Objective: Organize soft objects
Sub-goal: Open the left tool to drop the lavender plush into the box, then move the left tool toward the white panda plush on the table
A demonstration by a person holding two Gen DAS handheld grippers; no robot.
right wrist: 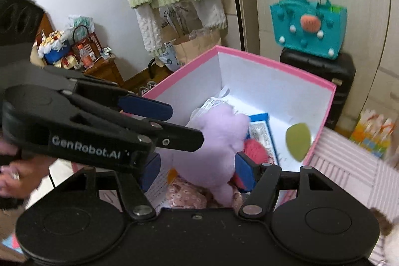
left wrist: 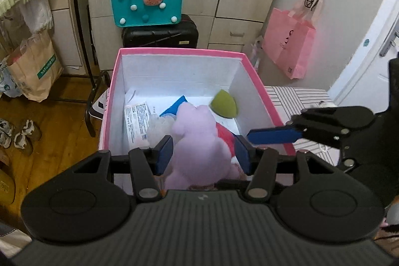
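Your left gripper (left wrist: 203,153) clamps the lilac plush (left wrist: 197,141) above the pink box (left wrist: 174,51); your right gripper (right wrist: 197,171), jaws spread, could snag it.

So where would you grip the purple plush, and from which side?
Across its midsection, from above. The plush sits lengthwise in the box, whose tall walls block any side approach. Its body looks like the fullest part, so the pads should squeeze it evenly. The left gripper straddles it that way; whether it is clamped is unclear.
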